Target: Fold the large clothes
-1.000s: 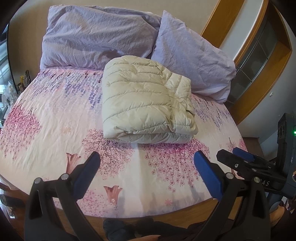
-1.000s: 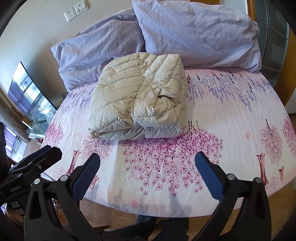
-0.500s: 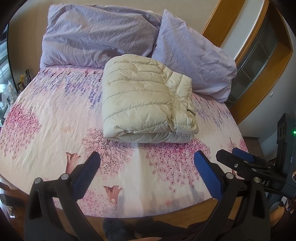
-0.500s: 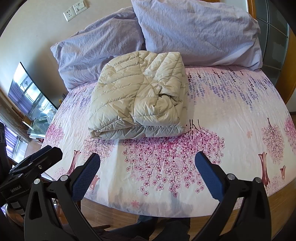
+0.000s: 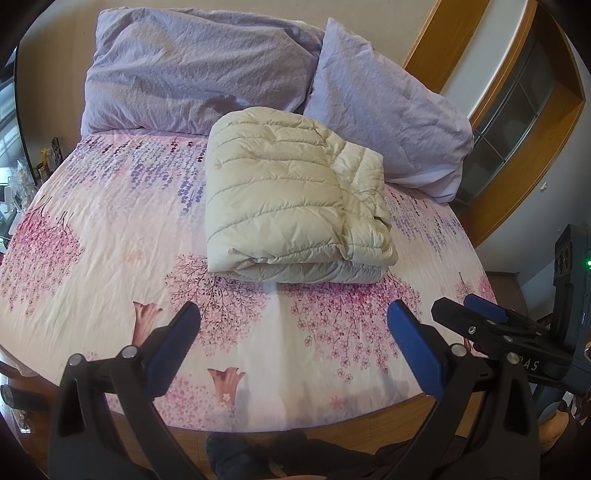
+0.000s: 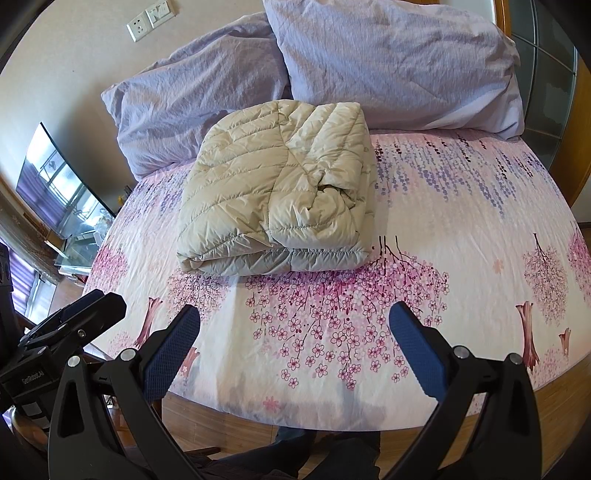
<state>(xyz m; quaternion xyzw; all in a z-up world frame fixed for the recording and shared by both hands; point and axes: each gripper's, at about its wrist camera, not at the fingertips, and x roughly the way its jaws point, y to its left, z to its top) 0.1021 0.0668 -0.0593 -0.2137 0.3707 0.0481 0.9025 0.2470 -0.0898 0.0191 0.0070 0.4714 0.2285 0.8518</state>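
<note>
A cream quilted down jacket [image 5: 291,199] [image 6: 280,188] lies folded into a thick rectangular bundle in the middle of the bed, its near edge stacked in layers. My left gripper [image 5: 291,347] hangs open over the bed's near edge, well short of the jacket, with nothing between its blue pads. My right gripper [image 6: 293,347] is likewise open and empty over the near edge. From the left wrist view the right gripper [image 5: 480,317] shows at the right side; the left gripper [image 6: 74,317] shows at the left of the right wrist view.
The bed wears a pink floral sheet [image 5: 110,236] [image 6: 461,229]. Two lilac pillows [image 5: 192,66] [image 5: 384,103] lean at the head, just behind the jacket. A wooden frame with glass panes [image 5: 517,96] stands right; a television [image 6: 55,184] and a wall socket [image 6: 151,18] left.
Both grippers drifted back slightly from the bed; the jacket sits a little farther up in both views. The jacket itself has not moved.
</note>
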